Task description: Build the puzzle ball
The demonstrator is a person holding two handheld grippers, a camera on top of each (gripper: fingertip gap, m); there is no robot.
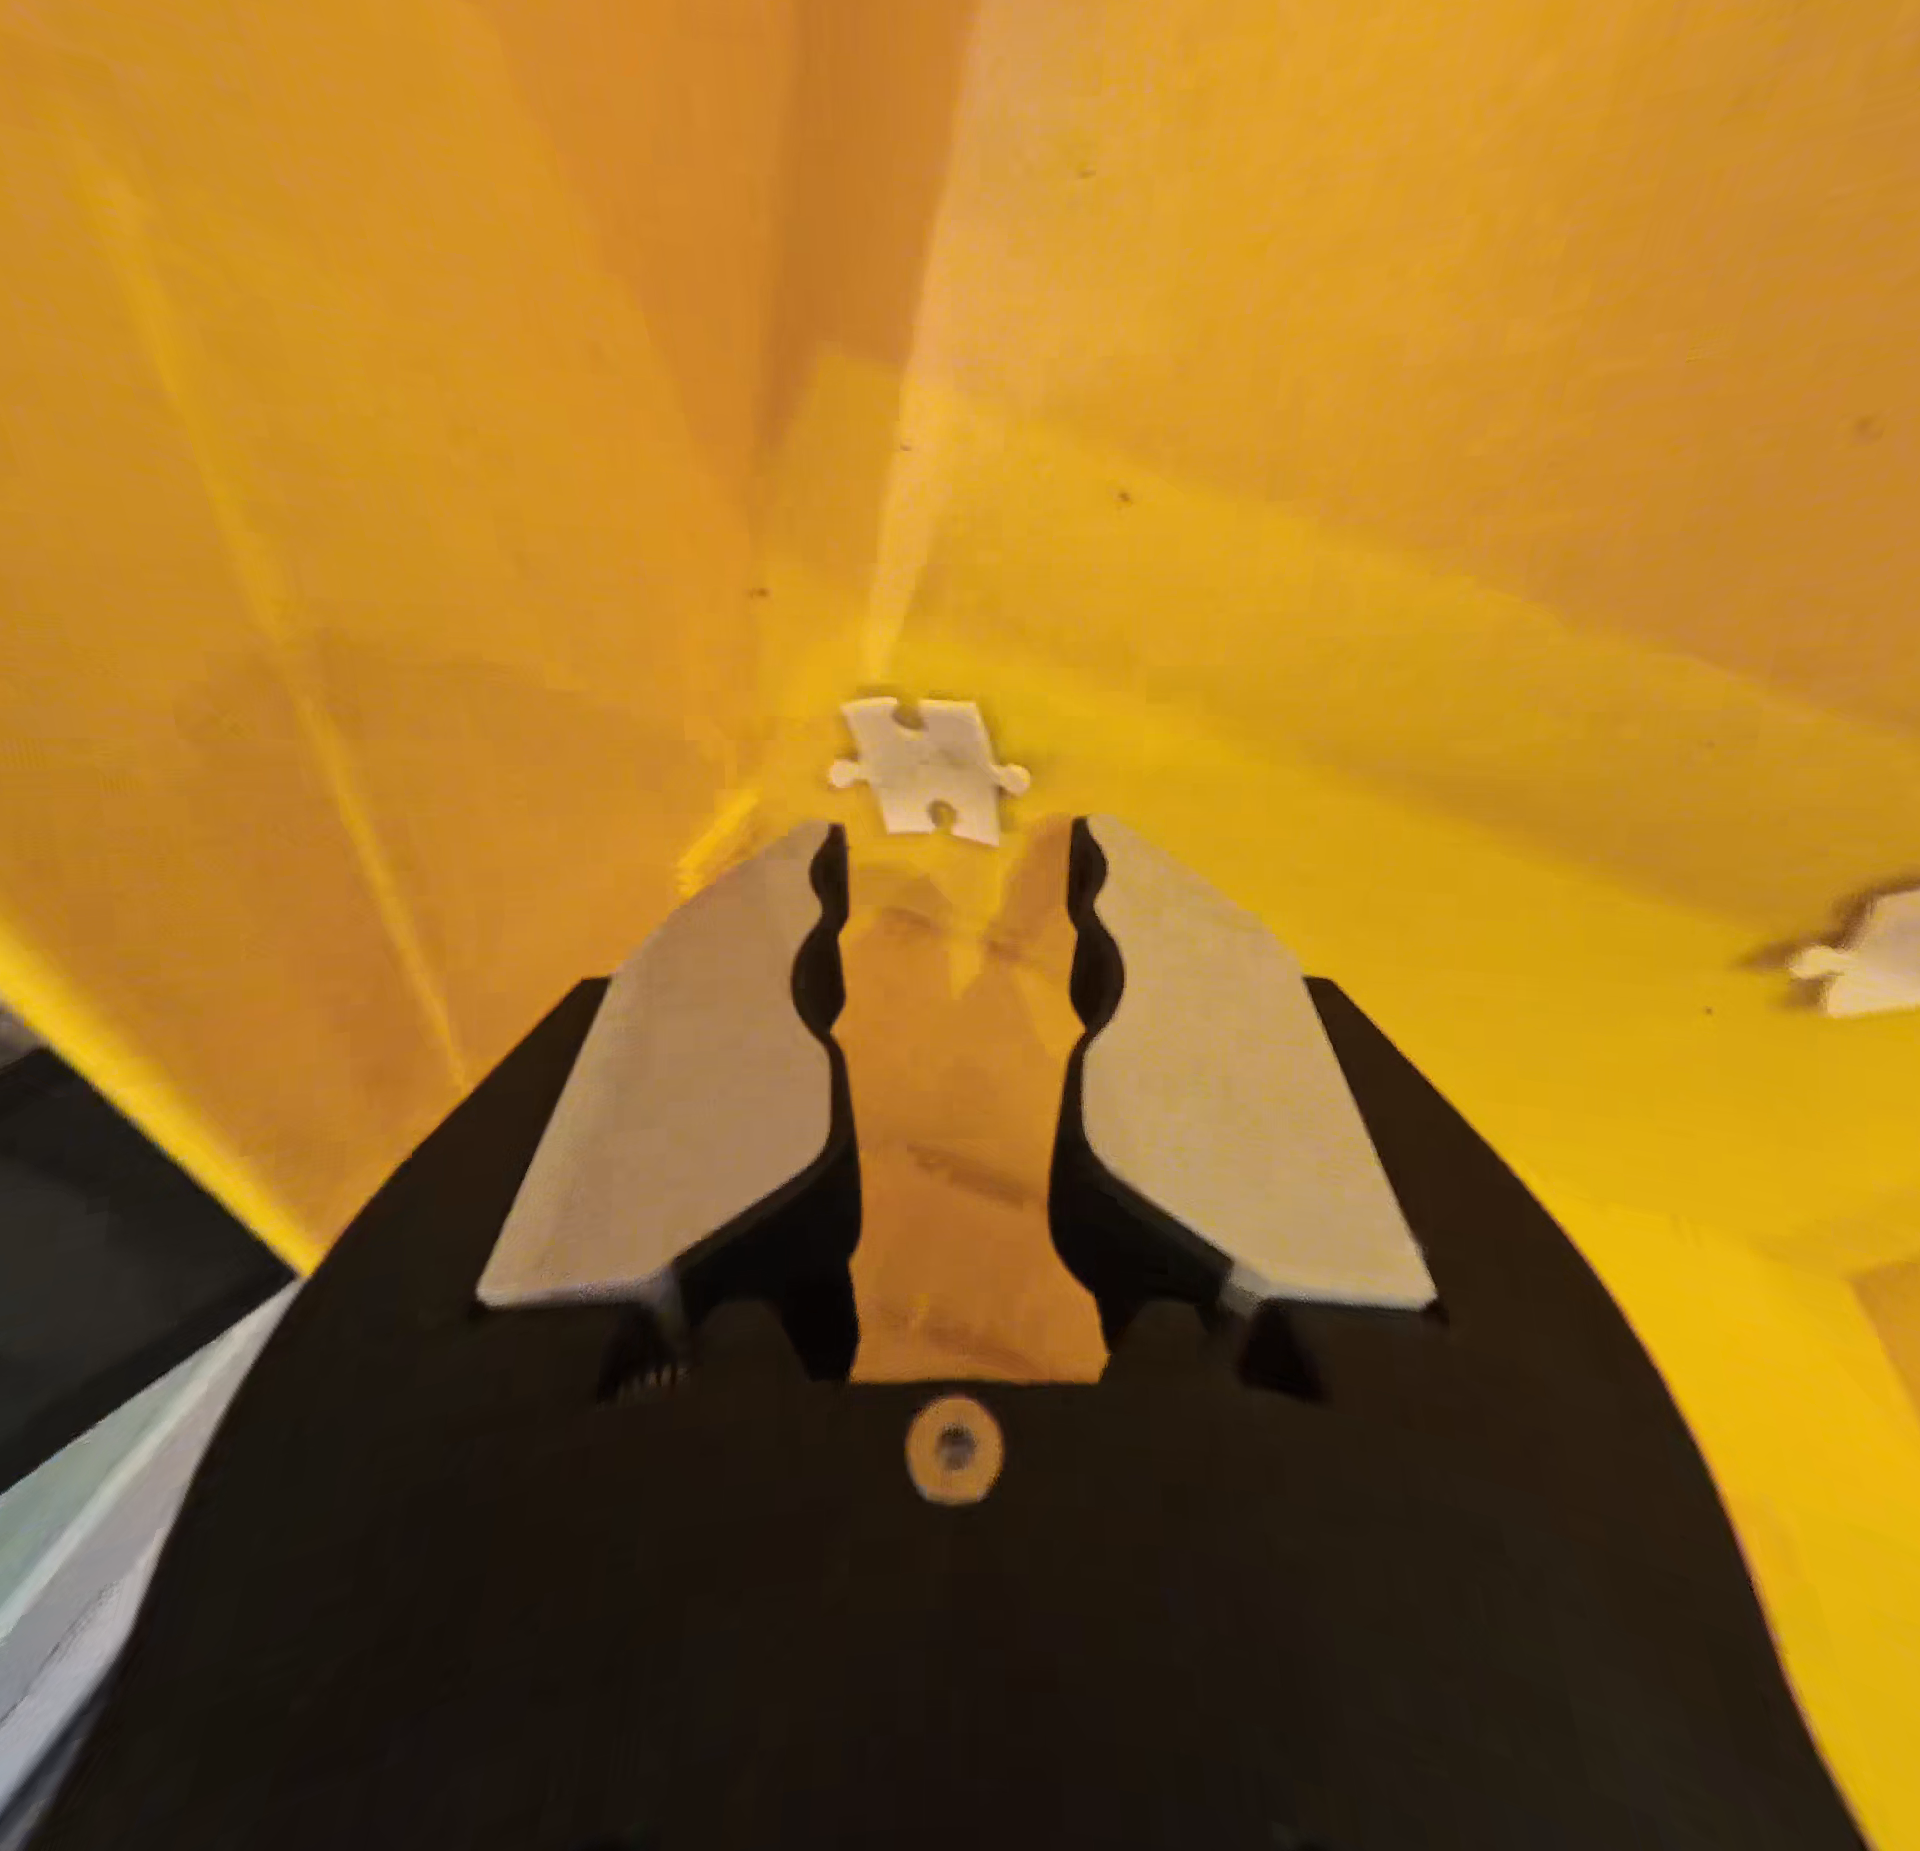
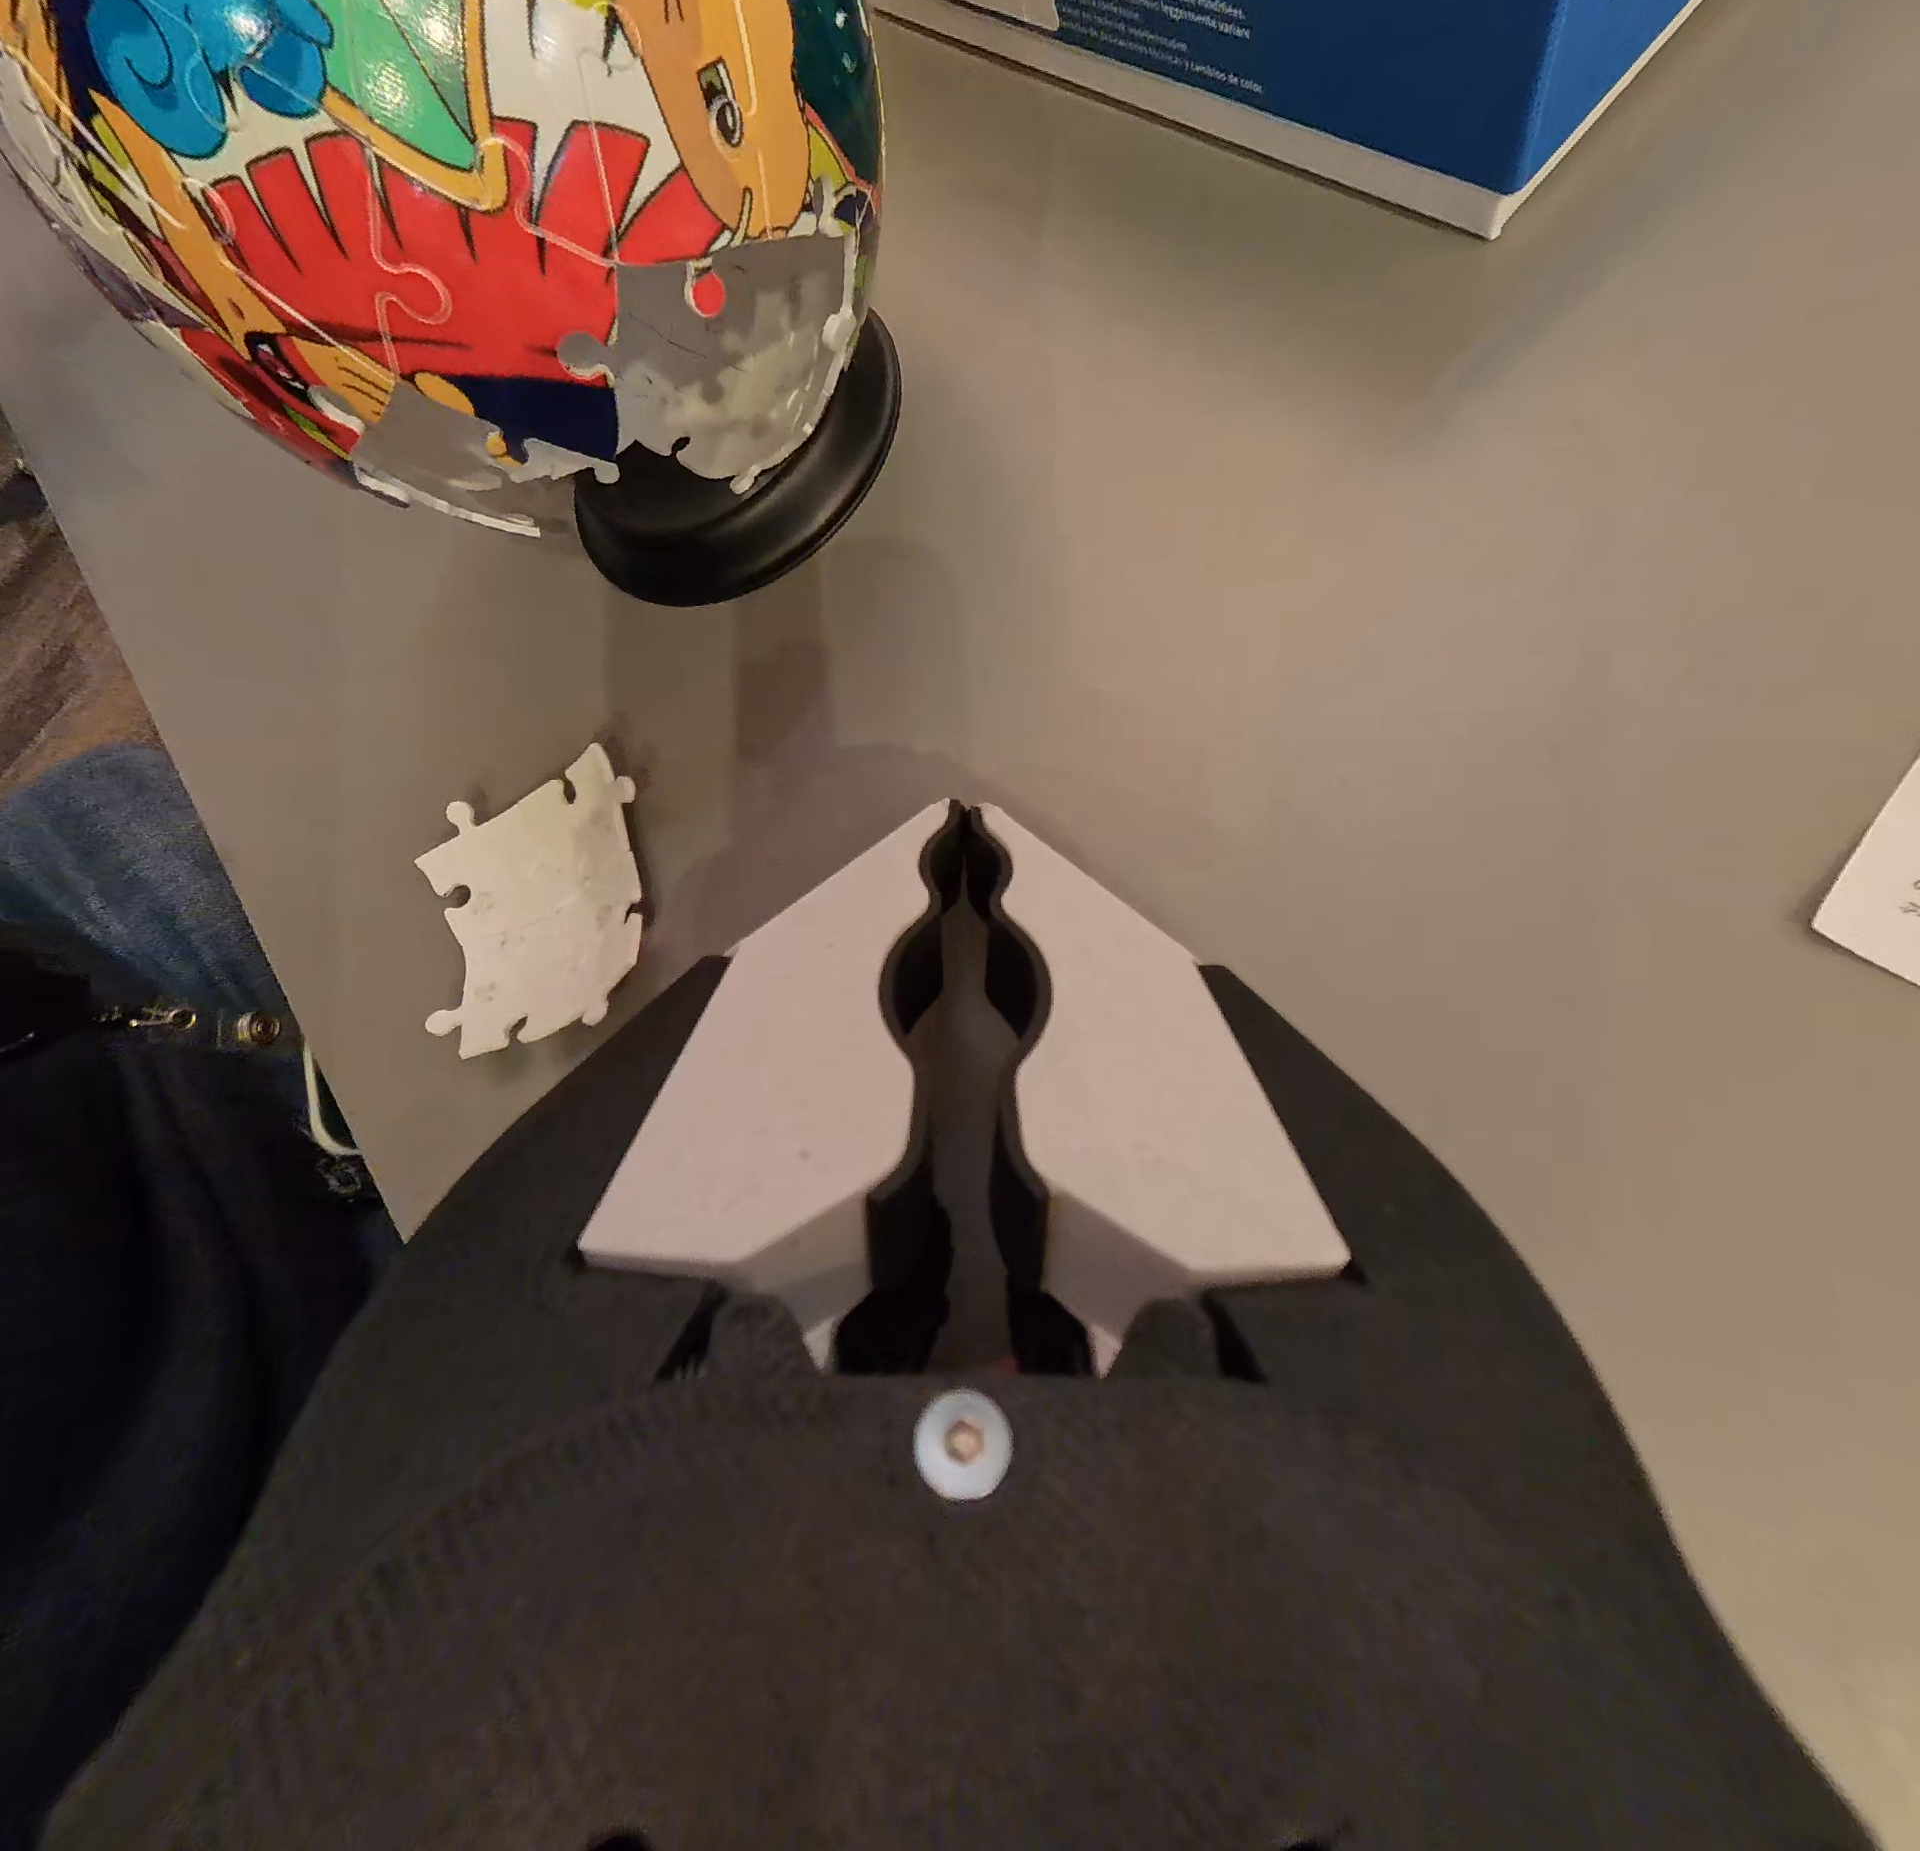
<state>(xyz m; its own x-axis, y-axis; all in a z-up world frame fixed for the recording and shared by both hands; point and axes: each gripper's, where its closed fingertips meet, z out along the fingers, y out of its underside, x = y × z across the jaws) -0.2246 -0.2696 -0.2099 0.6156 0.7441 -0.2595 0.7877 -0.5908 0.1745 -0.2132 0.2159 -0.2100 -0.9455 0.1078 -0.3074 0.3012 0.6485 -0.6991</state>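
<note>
While the left gripper (image 1: pixel 951 835) hangs with its jaws apart inside a yellow box (image 1: pixel 1351 347), a white puzzle piece (image 1: pixel 925 767) lies just beyond its fingertips, a second piece (image 1: pixel 1860 954) well off to one side. Outside, the right gripper (image 2: pixel 964 814) is clenched on nothing, near the puzzle ball (image 2: pixel 436 191) on its black stand (image 2: pixel 748 523), with joined white pieces (image 2: pixel 540 902) on the grey table (image 2: pixel 1351 658) beside it.

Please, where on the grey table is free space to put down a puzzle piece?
Free: the wide grey table right of the ball's black stand, between the blue box and the white paper. Crowded: the left edge, where the joined white pieces lie below the puzzle ball.
</note>
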